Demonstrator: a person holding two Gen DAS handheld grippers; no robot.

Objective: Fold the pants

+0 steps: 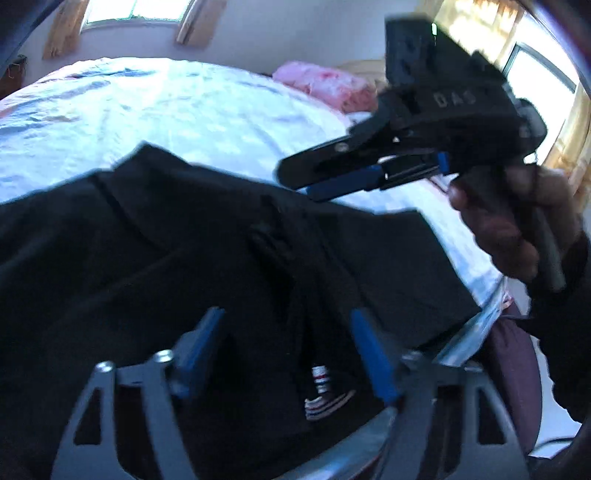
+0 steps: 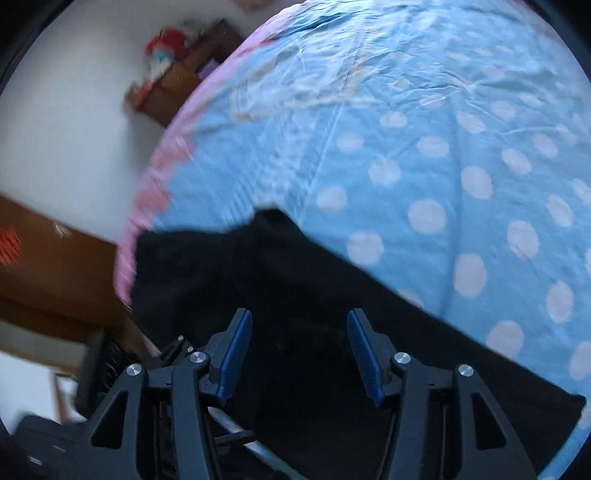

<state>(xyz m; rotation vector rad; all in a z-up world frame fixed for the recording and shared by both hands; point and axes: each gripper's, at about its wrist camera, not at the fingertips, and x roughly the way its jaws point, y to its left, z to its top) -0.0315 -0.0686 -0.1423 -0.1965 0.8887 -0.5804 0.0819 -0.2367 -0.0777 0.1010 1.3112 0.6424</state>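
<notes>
Black pants (image 1: 155, 251) lie folded on the near part of the bed, with a small striped label (image 1: 321, 395) showing. My left gripper (image 1: 288, 350) is open and empty just above them. My right gripper (image 1: 295, 181) shows in the left wrist view at the right, held in a hand above the pants' far edge. In its own view the right gripper (image 2: 299, 350) is open and empty over the black pants (image 2: 295, 295).
The bed has a light blue sheet with white dots (image 2: 443, 166) and a pink edge (image 2: 147, 206). A pink pillow (image 1: 325, 85) lies at the far side. Brown furniture (image 2: 48, 273) and a cluttered shelf (image 2: 177, 74) stand beside the bed. Windows (image 1: 136, 11) are behind.
</notes>
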